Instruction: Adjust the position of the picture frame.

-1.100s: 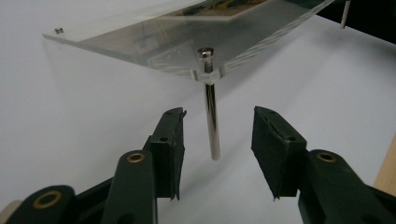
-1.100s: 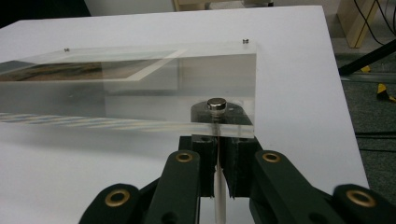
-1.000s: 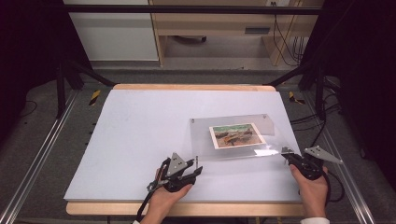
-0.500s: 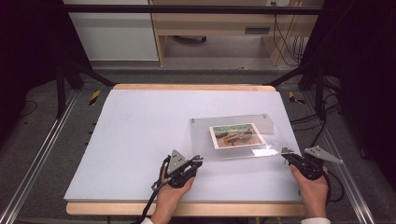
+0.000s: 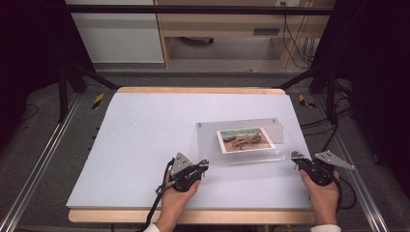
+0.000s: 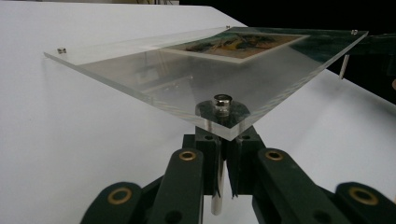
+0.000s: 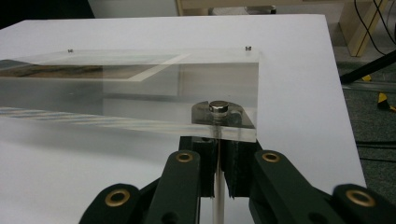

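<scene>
The clear acrylic photo frame, a picture sandwiched in it, lies on the right half of the white table, standing on metal standoff posts at its corners. Each near post is pinched from below the panel, presumably so the frame can be lifted level without touching the clear face. The left gripper, whose jaws have just been closing, is clamped on the near-left post; the right gripper is clamped on the near-right post. Both hands rest low at the table's near edge, grippers pointing forward.
</scene>
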The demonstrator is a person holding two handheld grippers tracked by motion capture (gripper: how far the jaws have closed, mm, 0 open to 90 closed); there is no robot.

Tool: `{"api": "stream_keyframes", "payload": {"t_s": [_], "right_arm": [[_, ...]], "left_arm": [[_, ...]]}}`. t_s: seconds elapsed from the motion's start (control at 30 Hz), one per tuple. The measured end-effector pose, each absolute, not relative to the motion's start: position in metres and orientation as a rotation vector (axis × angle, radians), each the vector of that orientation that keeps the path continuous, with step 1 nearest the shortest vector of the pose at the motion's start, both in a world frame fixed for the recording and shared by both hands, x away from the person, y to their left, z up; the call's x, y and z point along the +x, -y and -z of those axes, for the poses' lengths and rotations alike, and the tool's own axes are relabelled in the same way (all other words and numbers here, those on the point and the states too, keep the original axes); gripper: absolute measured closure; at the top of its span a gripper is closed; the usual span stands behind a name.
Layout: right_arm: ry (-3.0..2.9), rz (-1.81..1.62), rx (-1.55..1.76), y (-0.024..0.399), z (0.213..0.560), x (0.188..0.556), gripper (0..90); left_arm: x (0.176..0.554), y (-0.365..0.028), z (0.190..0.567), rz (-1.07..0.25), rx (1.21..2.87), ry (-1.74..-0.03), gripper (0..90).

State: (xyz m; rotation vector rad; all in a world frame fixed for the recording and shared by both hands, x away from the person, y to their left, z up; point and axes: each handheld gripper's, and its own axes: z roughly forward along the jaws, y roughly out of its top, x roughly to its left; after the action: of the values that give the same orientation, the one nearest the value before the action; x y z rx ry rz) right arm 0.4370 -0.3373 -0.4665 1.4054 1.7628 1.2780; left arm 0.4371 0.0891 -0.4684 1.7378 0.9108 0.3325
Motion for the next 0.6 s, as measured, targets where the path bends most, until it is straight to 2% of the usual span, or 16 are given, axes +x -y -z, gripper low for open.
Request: {"api": "stream_keyframes", "payload": {"t_s": [0.07, 0.1, 0.3, 0.6], "right_arm": [[-1.759, -1.274, 1.407, 0.337, 0.466, 0.437, 84.6], [-1.756, -1.27, 1.407, 0.336, 0.465, 0.437, 84.7], [-1.736, -1.292, 1.39, 0.328, 0.455, 0.433, 85.2], [-1.728, -1.278, 1.373, 0.287, 0.434, 0.431, 85.0]], "left_arm": [[0.439, -0.089, 0.467, -0.327, 1.743, -0.904, 80.5], [0.44, -0.09, 0.465, -0.326, 1.747, -0.896, 83.7], [0.442, -0.1, 0.454, -0.365, 1.732, -0.889, 84.2], [0.44, -0.139, 0.433, -0.455, 1.691, -0.902, 83.0]]}}
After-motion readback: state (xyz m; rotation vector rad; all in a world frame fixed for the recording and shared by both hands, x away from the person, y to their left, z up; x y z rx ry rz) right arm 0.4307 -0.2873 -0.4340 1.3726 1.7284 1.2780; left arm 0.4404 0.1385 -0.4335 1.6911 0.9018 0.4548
